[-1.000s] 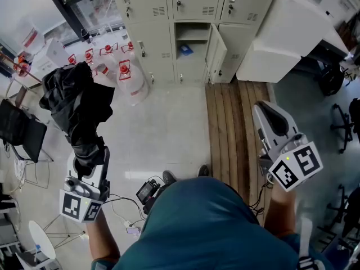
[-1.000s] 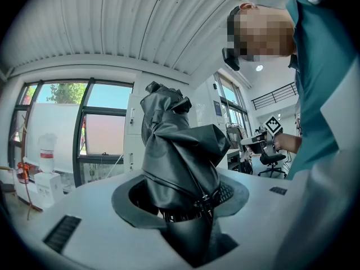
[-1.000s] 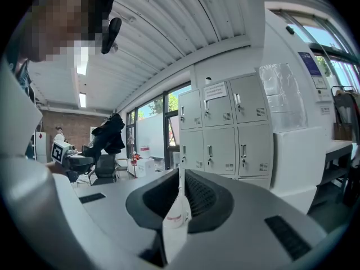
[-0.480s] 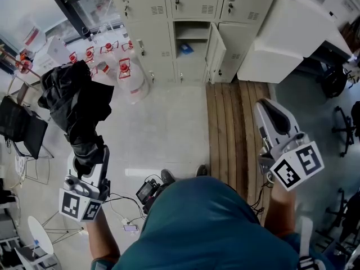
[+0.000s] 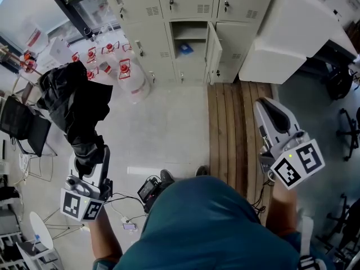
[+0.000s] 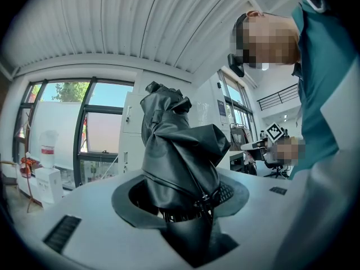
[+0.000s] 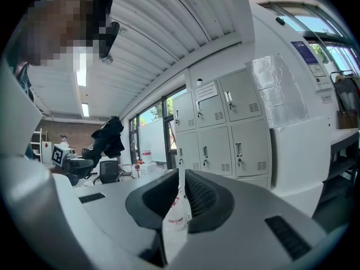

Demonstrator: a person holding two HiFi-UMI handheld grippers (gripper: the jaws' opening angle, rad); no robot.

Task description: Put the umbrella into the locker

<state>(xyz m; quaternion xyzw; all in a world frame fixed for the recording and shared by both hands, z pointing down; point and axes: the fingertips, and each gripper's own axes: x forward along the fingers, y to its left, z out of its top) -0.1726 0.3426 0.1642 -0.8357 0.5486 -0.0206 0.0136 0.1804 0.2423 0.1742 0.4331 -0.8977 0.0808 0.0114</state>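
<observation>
1. Since approx. 1 s ago almost nothing is shifted: the locker bank is slid a touch up & left in the head view, while both grippers and the umbrella are kept at much the same spots
2. Left gripper (image 6: 188, 215): its jaws are clamped on one end of the umbrella (image 5: 76, 108), a black folded bundle w/ loose fabric, which is held out over the floor at the person's left
3. Right gripper (image 7: 181, 198): its jaws are brought nearly together w/ only a thin slit left; nothing is gripped, and only far background is seen through the slit
4. Locker (image 5: 191, 63): one compartment is seen open, w/ its door (image 5: 213, 52) swung out to the right and a small blue item (image 5: 185, 49) inside
5. Umbrella vs. locker: they are well apart, w/ bare floor between; clear water jugs (image 5: 132, 80) are stood near the bank's left side
6. Progress, as judged: pick-up is done & the door is already open; approach, insertion & release are not yet done
7. Left to do, as judged: the bundle is to be carried to the opening, fed in & let go; loose fabric could be caught on the door edge, so a narrow-end-first entry is prob. called for
</observation>
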